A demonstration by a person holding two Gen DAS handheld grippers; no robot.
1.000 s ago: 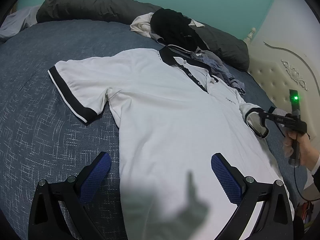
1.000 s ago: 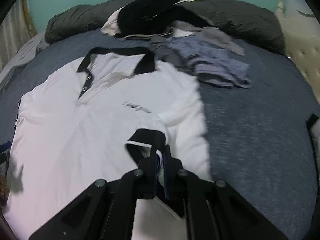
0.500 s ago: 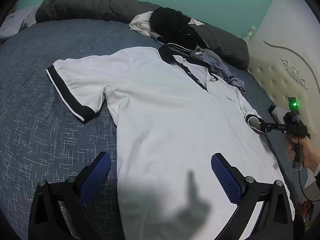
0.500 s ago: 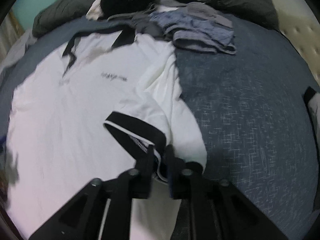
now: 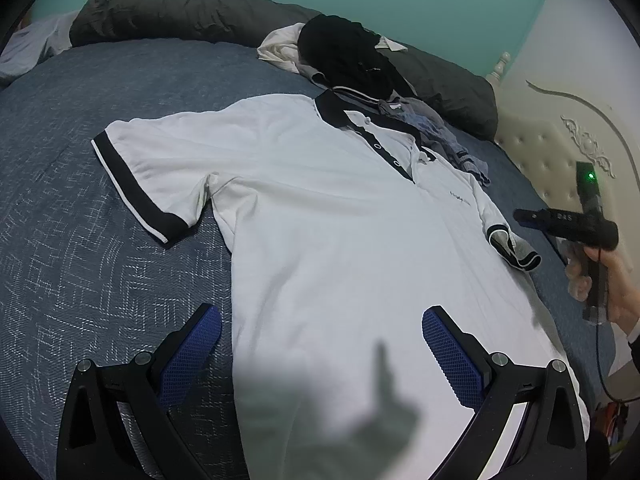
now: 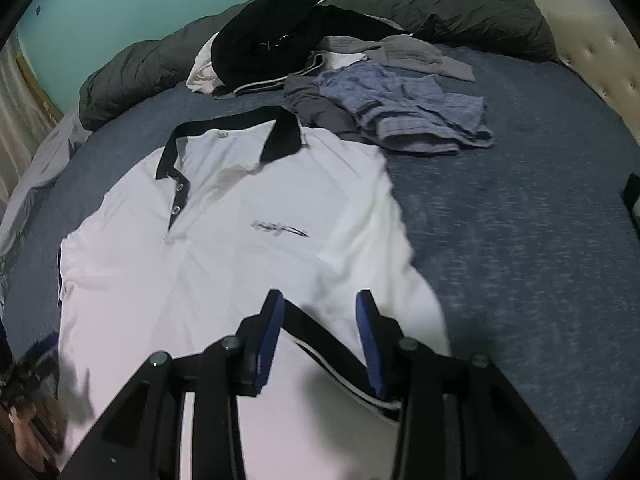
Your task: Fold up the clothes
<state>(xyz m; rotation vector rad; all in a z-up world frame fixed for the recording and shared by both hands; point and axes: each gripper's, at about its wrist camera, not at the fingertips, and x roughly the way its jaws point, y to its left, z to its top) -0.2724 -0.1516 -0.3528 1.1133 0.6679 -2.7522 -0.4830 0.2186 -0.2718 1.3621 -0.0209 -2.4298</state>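
A white polo shirt (image 5: 340,216) with black collar and black sleeve cuffs lies flat, front up, on the blue bedspread; it also shows in the right wrist view (image 6: 224,240). Its one sleeve (image 5: 148,176) is spread out flat. The other sleeve's cuff (image 5: 512,250) lies crumpled at the shirt's edge and shows under my right gripper (image 6: 320,312). My left gripper (image 5: 320,344) is open above the shirt's lower body. My right gripper is open, just above that cuff (image 6: 340,356), and holds nothing. In the left wrist view it (image 5: 524,216) hangs beside the cuff.
A pile of other clothes, black (image 6: 272,36), grey and blue (image 6: 404,108), lies past the collar. A dark grey duvet (image 5: 180,12) runs along the far edge. A padded cream headboard (image 5: 560,152) stands on one side. Blue bedspread (image 5: 80,260) surrounds the shirt.
My right gripper pulled the sleeve cuff outward, then opened and let it go; the cuff now lies on the bed. My left gripper stayed open and hardly moved.
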